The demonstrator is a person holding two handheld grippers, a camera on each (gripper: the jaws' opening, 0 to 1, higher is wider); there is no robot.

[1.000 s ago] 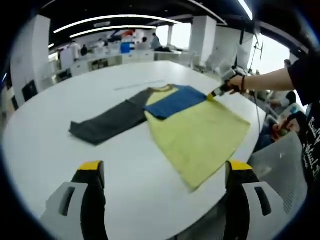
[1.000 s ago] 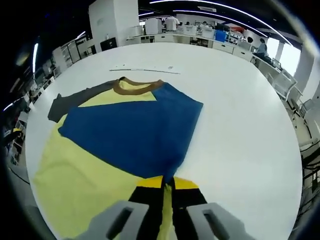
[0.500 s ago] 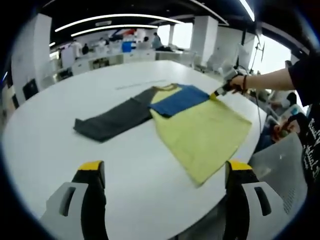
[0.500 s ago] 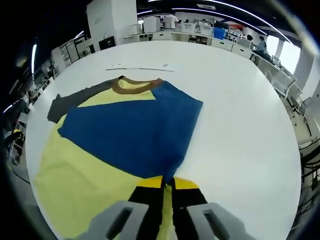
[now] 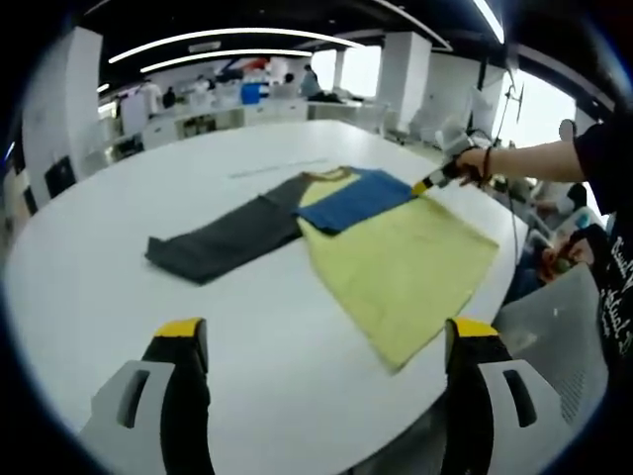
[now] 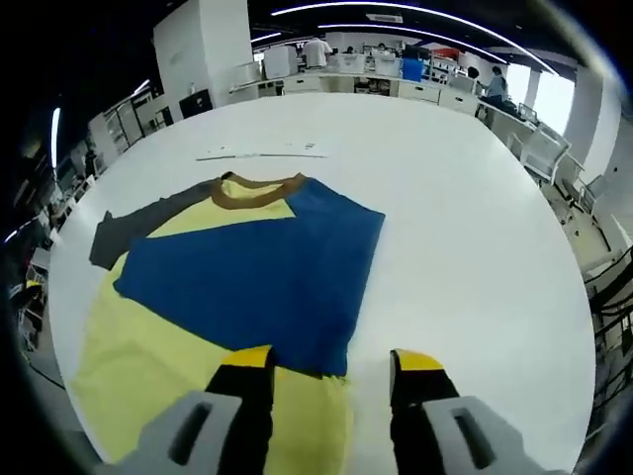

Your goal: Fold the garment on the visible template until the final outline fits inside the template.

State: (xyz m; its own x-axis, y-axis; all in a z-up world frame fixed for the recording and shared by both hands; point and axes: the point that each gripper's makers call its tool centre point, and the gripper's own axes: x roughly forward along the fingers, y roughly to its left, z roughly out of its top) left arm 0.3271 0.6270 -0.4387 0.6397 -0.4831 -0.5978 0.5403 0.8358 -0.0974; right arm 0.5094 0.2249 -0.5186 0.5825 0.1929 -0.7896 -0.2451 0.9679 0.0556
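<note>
A long-sleeved shirt lies flat on the white table (image 5: 119, 297). Its yellow body (image 5: 401, 262) faces me, and the dark grey sleeve (image 5: 223, 237) stretches out to the left. The blue sleeve (image 6: 257, 282) lies folded across the yellow chest (image 6: 148, 366), below the brown collar (image 6: 247, 193). My right gripper (image 6: 331, 364) stands open just above the blue sleeve's end, holding nothing. In the left gripper view it (image 5: 422, 187) sits at the shirt's far right corner in a hand (image 5: 477, 161). My left gripper (image 5: 326, 341) is open, well short of the shirt.
A thin pale line (image 6: 259, 154) runs across the table beyond the collar, also seen as a faint line (image 5: 277, 168). The table's rounded edge passes close to the shirt's hem (image 5: 396, 361). Desks and people stand far behind. A grey chair back (image 5: 554, 336) is at the right.
My right gripper has opened and let go of the blue sleeve's end, which now lies on the shirt. The left gripper has stayed where it was.
</note>
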